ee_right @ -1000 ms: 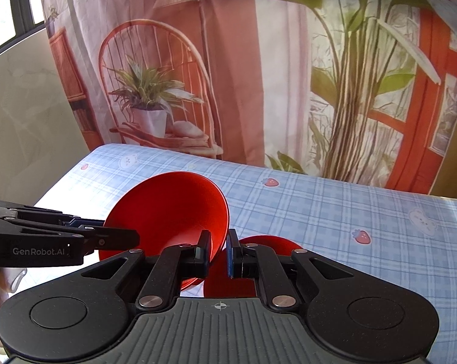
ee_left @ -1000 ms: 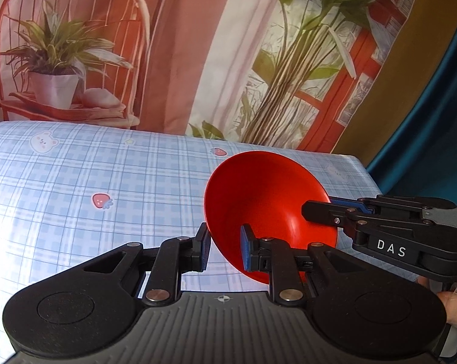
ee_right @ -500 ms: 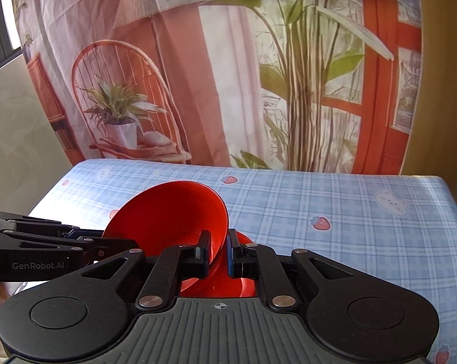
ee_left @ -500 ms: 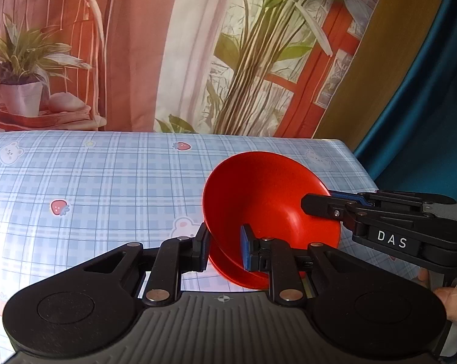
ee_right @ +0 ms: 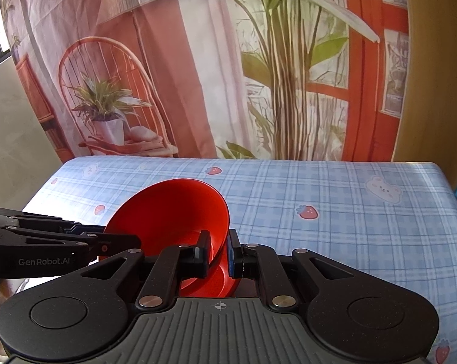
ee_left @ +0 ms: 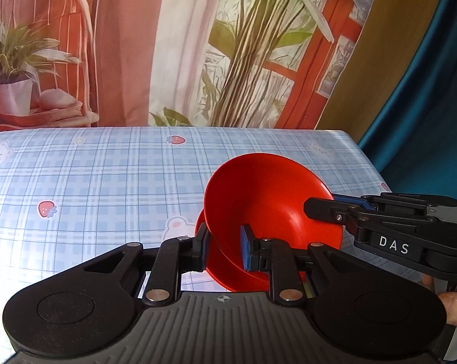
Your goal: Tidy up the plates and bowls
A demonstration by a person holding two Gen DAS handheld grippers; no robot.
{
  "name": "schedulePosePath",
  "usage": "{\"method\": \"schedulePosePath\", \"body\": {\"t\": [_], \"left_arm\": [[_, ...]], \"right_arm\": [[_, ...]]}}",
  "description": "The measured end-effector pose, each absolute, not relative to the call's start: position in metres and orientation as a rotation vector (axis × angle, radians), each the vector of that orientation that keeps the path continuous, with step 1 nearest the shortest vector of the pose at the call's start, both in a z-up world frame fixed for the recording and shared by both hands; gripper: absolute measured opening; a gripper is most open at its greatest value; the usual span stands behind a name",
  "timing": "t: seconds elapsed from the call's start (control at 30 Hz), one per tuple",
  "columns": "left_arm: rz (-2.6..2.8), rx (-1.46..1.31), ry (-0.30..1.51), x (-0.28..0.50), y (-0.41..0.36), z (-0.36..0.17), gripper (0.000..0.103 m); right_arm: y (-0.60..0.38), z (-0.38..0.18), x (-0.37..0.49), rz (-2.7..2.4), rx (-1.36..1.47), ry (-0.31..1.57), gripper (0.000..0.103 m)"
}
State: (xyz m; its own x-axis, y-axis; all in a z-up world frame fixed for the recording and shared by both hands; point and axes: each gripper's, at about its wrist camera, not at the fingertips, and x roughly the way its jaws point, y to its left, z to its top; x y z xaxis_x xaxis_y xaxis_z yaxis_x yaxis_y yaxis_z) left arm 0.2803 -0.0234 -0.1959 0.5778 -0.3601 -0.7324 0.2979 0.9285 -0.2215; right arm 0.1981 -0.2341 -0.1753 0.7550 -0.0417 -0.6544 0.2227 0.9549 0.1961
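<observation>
Two tongs pinch opposite rims of one tilted red bowl: left tongs, right tongs. A second red bowl sits beneath, on the checked desk.

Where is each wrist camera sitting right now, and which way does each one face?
Left wrist: rides behind the left tongs, facing across the blue plaid table to the printed backdrop; shows its own fingers around the red bowl rim, the right tongs at right.
Right wrist: behind the right tongs, facing the same backdrop; shows its fingers pinching the bowl's opposite rim, the left tongs at left.
Shared: the tilted bowl, a second red dish beneath it, the table, the backdrop.
</observation>
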Motion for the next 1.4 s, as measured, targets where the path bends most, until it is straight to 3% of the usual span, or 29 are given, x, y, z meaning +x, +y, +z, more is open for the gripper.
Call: {"method": "schedulePosePath", "body": {"t": [0.6, 1.07, 1.4], "left_arm": [[-0.4, -0.058, 0.918, 0.288, -0.028, -0.211, 0.022], [-0.384, -0.092, 0.902, 0.292, -0.023, -0.21, 0.023], [-0.354, -0.119, 0.961, 0.297, -0.014, -0.223, 0.031]], "right_arm": [[-0.232, -0.196, 0.206, -0.182, 0.22, 0.767, 0.02], [-0.239, -0.212, 0.21, -0.192, 0.263, 0.806, 0.02], [-0.241, -0.219, 0.211, -0.179, 0.289, 0.815, 0.021]]}}
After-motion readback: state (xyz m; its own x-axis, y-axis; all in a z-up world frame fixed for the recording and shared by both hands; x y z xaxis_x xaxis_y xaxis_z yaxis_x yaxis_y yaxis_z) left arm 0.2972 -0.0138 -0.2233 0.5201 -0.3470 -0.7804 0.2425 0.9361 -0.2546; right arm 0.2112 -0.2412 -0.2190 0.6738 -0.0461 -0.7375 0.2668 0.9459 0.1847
